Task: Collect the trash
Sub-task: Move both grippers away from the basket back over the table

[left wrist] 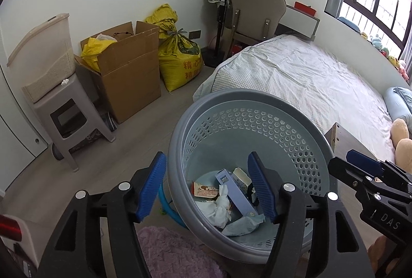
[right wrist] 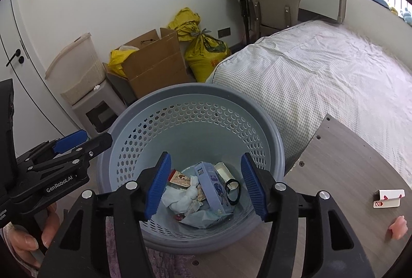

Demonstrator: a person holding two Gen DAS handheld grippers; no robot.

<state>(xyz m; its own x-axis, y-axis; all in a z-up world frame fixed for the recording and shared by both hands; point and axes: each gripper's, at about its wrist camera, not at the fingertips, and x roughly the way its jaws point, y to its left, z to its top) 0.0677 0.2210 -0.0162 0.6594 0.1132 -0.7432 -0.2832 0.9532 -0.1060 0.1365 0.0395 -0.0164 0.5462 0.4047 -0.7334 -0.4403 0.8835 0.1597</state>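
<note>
Sweeping from the left, I've got the grey stool [left wrist: 69,121] with a bin on it against the wall, then the cardboard box [left wrist: 128,72] and the yellow sack [left wrist: 180,59] beside it, none of it my concern. Now my left gripper [left wrist: 207,188]: its blue pads stand wide apart with nothing between them, straddling the near rim of the grey perforated basket [left wrist: 291,128], one pad outside the wall, one over the inside. Down at the bottom lies the collected trash [left wrist: 226,198]: crumpled tissue, a snack wrapper, a pale blue carton, a small white box. My right gripper [right wrist: 206,186] hangs over the same opening, jaws parted and empty too, tipped down at the pile. So both loads look dropped, I'd say. Further right, on the wooden tabletop [right wrist: 347,162], a folded playing card [right wrist: 388,198] sits well apart from the basket, and a small pink piece [right wrist: 397,227] lies near the edge; those may be next. The risks now: the basket seems to lean toward me at the table's corner, and with my left pad outside its wall, pulling back carelessly could hook the rim and tip it. The two grippers are close together, so swinging right could knock them. The card lies flat-ish and thin, so my pads could slide it off the edge.
</note>
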